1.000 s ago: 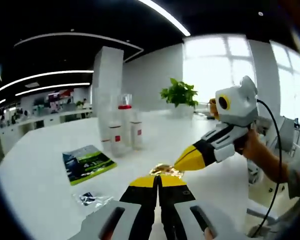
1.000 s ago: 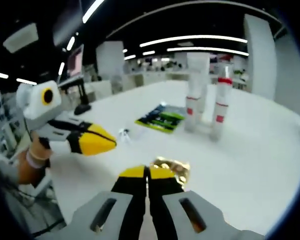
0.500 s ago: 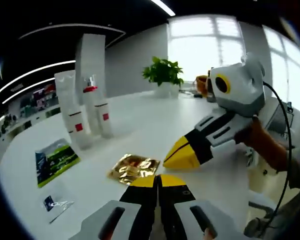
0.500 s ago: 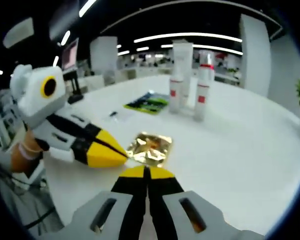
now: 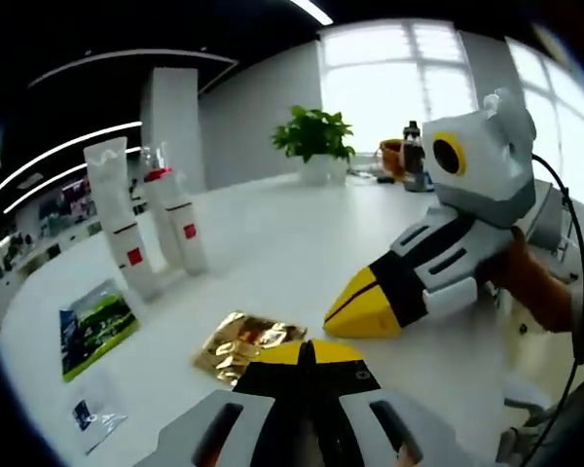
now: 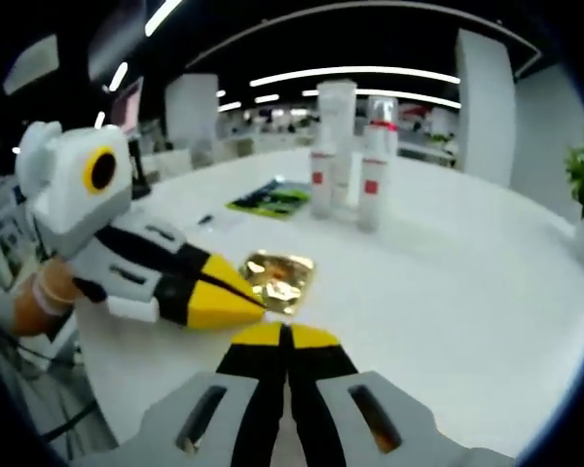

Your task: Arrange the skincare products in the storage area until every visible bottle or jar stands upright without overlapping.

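A white tube point(image 5: 115, 219) and two white bottles with red marks point(image 5: 178, 222) stand upright together on the white table point(image 5: 273, 243). In the right gripper view they are the tube point(image 6: 337, 122) and the bottles point(image 6: 372, 180). A crumpled gold sachet point(image 5: 241, 341) lies flat just ahead of my left gripper point(image 5: 307, 347), which is shut on nothing. My right gripper point(image 6: 284, 331) is also shut and empty, with the gold sachet point(image 6: 277, 276) just beyond it. The right gripper's tip point(image 5: 333, 317) and the left gripper's tip point(image 6: 253, 304) both sit beside the sachet.
A green leaflet point(image 5: 95, 326) and a small clear sachet point(image 5: 91, 418) lie on the table to the left of the gold one. A potted plant point(image 5: 314, 138) and a dark bottle point(image 5: 412, 156) stand at the far edge. A hand point(image 5: 535, 287) holds the right gripper.
Both views have pulled back from the gold sachet, which was half hidden behind the jaw tips and now shows whole on the table. The two grippers' tips stand closer together. Both stay shut.
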The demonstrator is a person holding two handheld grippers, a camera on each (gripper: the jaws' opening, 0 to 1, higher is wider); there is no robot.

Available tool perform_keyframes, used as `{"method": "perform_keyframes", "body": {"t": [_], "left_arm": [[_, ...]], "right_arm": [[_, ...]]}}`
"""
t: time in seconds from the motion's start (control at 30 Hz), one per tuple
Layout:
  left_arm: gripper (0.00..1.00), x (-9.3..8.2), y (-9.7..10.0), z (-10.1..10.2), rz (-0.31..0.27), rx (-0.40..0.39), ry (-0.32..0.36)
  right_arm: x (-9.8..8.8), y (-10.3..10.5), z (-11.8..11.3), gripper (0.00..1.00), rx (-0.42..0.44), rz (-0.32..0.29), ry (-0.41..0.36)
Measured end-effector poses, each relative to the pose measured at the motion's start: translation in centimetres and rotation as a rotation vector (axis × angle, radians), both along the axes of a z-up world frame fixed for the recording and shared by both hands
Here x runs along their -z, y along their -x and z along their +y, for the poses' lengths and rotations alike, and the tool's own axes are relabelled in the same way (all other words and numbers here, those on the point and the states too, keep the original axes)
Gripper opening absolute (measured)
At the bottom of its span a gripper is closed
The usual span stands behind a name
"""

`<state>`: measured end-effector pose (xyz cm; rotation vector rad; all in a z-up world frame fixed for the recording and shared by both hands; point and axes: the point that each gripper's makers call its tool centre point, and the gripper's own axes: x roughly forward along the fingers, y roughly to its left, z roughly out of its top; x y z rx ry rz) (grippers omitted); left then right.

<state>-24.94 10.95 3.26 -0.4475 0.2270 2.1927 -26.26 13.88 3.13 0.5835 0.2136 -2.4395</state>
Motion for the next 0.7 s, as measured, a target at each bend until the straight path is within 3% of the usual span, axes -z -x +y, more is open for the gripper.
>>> {"method": "perform_keyframes", "body": {"t": [0.2, 0.33, 0.5, 0.7], "left_arm": [[0.01, -1.2, 1.9, -1.2, 0.032, -0.055, -0.017], [0.01, -1.1, 3.3, -2.1, 0.111, -0.084, 0.077], [0.01, -1.0, 3.6, -2.0, 0.058, -0.083, 0.040], [0.01, 0.5, 4.0, -2.7, 0.046, -0.110, 0.100]], "right_arm": [[-0.9, 0.8, -0.2, 0.00, 0.008, 0.030, 0.005], [-1.1, 1.7, -0.6, 0.00, 0.015, 0.025, 0.022], [-1.2, 2.5, -1.6, 0.00, 0.015, 0.022, 0.044], [-0.7, 3.1, -2.4, 0.00, 0.012, 0.012, 0.015]]}}
